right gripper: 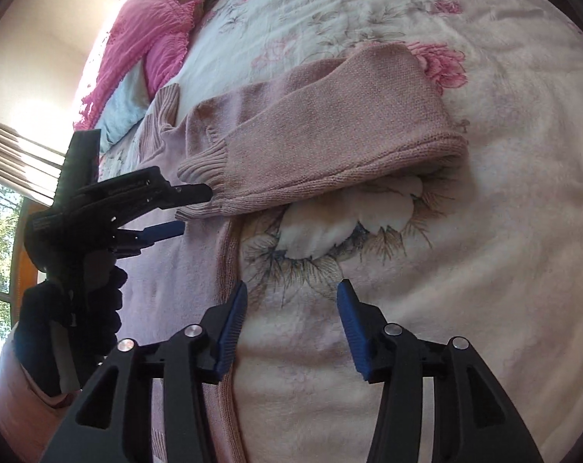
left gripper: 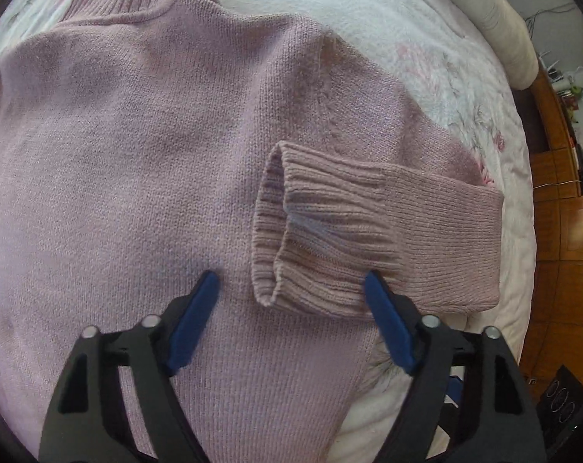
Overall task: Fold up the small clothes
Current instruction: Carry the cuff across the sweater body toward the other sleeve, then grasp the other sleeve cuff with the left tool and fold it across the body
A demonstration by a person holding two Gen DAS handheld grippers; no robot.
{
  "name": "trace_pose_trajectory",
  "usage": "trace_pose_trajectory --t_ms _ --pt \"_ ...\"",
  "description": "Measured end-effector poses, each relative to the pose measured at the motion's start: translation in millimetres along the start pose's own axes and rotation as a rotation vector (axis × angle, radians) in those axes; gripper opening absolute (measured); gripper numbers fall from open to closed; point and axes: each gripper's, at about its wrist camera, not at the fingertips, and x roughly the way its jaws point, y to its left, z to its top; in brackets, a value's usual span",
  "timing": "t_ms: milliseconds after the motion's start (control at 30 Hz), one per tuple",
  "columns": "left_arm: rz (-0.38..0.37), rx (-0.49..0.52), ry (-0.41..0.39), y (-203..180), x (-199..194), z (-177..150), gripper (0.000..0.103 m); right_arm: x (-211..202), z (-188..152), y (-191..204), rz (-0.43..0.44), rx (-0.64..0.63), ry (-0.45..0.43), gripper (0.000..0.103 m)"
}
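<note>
A pale pink knit sweater [left gripper: 129, 162] lies flat on the bed with its ribbed collar at the top. One sleeve [left gripper: 407, 231] is folded across the body, its ribbed cuff [left gripper: 291, 227] resting on the chest. My left gripper [left gripper: 291, 281] hovers open just in front of that cuff, nothing between its blue pads. From the right wrist view, the same sleeve [right gripper: 330, 127] lies folded over, and the left gripper [right gripper: 193, 208] sits by the cuff [right gripper: 210, 166]. My right gripper [right gripper: 291, 293] is open above the sweater's side edge [right gripper: 225, 270] and holds nothing.
The bed carries a white floral blanket [right gripper: 465, 250]. A bright pink garment [right gripper: 152, 42] and a light blue cloth [right gripper: 125, 104] lie near the far edge by a window. A white bolster [left gripper: 499, 19] and wooden floor [left gripper: 569, 270] lie beyond the bed's right side.
</note>
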Motion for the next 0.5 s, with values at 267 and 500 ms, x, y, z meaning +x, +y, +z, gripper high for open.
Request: trace_pose_trajectory --t_ms 267,500 --pt "-0.123 -0.051 -0.120 16 -46 7 0.008 5 2 7 -0.022 -0.001 -0.017 0.050" --pt "-0.092 -0.047 -0.336 59 -130 4 0.008 8 6 19 -0.014 -0.026 -0.018 0.050"
